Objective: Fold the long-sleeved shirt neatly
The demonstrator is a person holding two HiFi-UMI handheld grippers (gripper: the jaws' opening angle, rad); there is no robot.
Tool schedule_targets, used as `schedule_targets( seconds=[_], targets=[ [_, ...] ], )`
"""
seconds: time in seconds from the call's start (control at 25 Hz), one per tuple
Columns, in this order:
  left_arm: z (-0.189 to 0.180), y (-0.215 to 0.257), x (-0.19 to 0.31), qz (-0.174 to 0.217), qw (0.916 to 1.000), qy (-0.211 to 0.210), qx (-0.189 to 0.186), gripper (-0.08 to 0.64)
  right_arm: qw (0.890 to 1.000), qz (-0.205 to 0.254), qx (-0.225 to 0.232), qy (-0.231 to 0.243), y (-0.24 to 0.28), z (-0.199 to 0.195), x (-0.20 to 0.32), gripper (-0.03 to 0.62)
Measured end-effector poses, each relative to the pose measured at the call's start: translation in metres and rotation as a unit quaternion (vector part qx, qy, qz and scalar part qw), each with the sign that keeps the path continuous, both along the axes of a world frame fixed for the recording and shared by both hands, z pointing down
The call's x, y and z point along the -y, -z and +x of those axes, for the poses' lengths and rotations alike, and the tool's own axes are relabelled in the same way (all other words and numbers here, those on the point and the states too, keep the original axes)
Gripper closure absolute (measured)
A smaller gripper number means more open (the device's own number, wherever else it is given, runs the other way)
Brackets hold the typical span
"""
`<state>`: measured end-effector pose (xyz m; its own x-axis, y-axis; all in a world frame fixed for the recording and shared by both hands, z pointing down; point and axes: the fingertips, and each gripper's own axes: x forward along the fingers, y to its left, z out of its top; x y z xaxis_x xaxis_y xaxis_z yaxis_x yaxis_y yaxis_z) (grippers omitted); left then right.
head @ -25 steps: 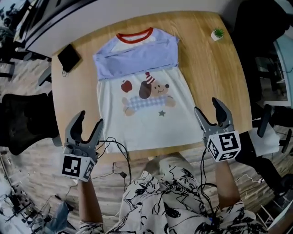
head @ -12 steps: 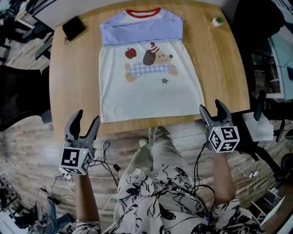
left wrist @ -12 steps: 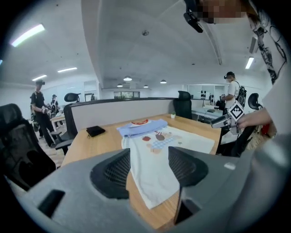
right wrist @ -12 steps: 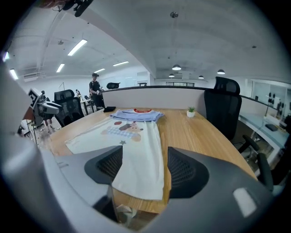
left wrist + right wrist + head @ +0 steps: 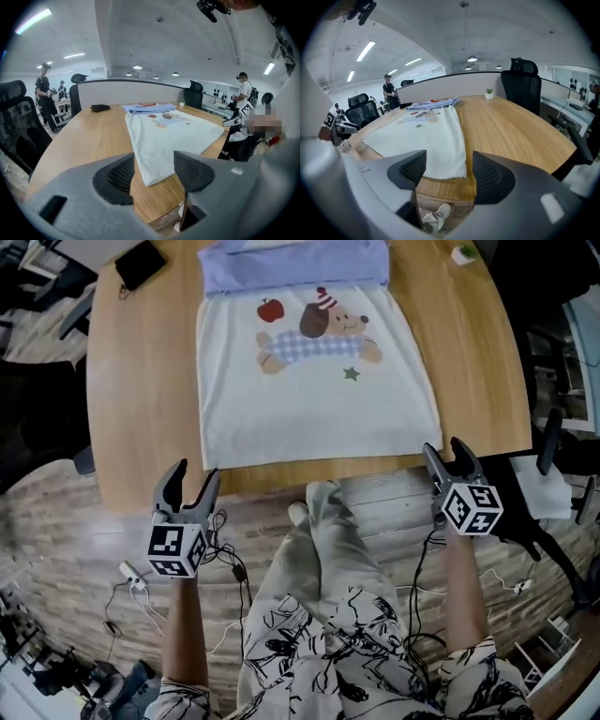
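One white dog-print shirt [image 5: 314, 399], lilac sleeves [image 5: 295, 263] seemingly folded across, left gripper [image 5: 196, 472], right gripper [image 5: 444, 446], both apart, empty

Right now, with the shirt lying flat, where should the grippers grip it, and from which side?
Probably the left hem corner and right hem corner, from the near edge of the table: the shirt lies flat, hem nearest that edge, and the open left gripper and right gripper each face one.

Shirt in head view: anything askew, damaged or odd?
Nothing stands out. The shirt lies flat and smooth on the table, with its lilac sleeves folded across the top and its hem close to the near edge. The black item and the small plant sit at the far corners, clear of it.
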<state>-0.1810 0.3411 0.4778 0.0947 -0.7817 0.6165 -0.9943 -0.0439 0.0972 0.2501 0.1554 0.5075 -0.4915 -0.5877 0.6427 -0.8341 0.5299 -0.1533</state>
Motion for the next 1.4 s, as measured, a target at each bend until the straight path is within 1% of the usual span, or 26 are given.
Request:
schedule_targets(
  seconds=[0.12,0.2,0.28,0.36,0.44,0.48,0.56,0.6,0.64,0.72,0.84,1.0,1.08,1.16,1.28,1.4],
  targets=[
    [-0.007,-0.021,-0.003,-0.014,0.9995,0.021,-0.018,0.297,1.000,-0.013,0.017,-0.013,-0.017,-0.001,0.001,0.279],
    [-0.011,-0.035,-0.007,-0.024,0.9989,0.035,-0.020,0.307,0.999,-0.018,0.026,-0.017,-0.025,-0.006,0.000,0.301],
    [-0.015,-0.046,-0.010,-0.034,0.9980,0.048,-0.020,0.317,0.999,-0.014,0.023,-0.018,-0.030,-0.008,-0.001,0.316],
    [-0.015,-0.053,-0.012,-0.038,0.9976,0.055,-0.014,0.330,1.000,-0.005,0.014,-0.023,-0.032,-0.006,-0.001,0.331],
    [-0.016,-0.055,-0.013,-0.040,0.9976,0.057,0.007,0.369,1.000,0.005,0.005,-0.030,-0.034,-0.002,0.001,0.359],
    [-0.016,-0.056,-0.013,-0.044,0.9972,0.056,0.022,0.388,0.999,0.011,-0.003,-0.030,-0.034,-0.001,0.001,0.383],
    [-0.015,-0.059,-0.012,-0.057,0.9961,0.048,0.048,0.453,0.999,0.020,-0.016,-0.021,-0.035,-0.001,0.000,0.423],
    [-0.013,-0.061,-0.011,-0.062,0.9957,0.042,0.055,0.494,0.999,0.023,-0.021,-0.012,-0.035,-0.004,-0.001,0.486],
    [-0.011,-0.061,-0.011,-0.064,0.9955,0.039,0.057,0.538,0.999,0.026,-0.029,-0.002,-0.035,-0.008,-0.003,0.532],
    [-0.010,-0.062,-0.012,-0.065,0.9958,0.042,0.049,0.538,0.999,0.029,-0.043,0.013,-0.034,-0.012,-0.005,0.545],
    [-0.012,-0.059,-0.014,-0.064,0.9963,0.049,0.030,0.541,0.999,0.020,-0.031,0.010,-0.032,-0.011,-0.005,0.552],
    [-0.009,-0.039,-0.019,-0.052,0.9966,0.051,0.037,0.541,0.999,0.036,-0.023,0.021,-0.010,-0.011,-0.009,0.557],
    [-0.003,-0.029,-0.028,-0.050,0.9968,0.053,0.032,0.541,0.998,0.048,-0.029,0.038,0.004,-0.011,-0.020,0.557],
    [0.004,-0.022,-0.035,-0.048,0.9973,0.047,0.032,0.543,0.997,0.055,-0.034,0.048,0.015,-0.009,-0.028,0.557],
    [0.013,-0.011,-0.044,-0.047,0.9977,0.029,0.040,0.542,0.998,0.043,-0.018,0.045,0.025,-0.002,-0.033,0.558],
    [0.021,-0.001,-0.059,-0.051,0.9978,0.025,0.035,0.541,0.998,0.035,-0.016,0.049,0.036,0.006,-0.042,0.557]
  ],
)
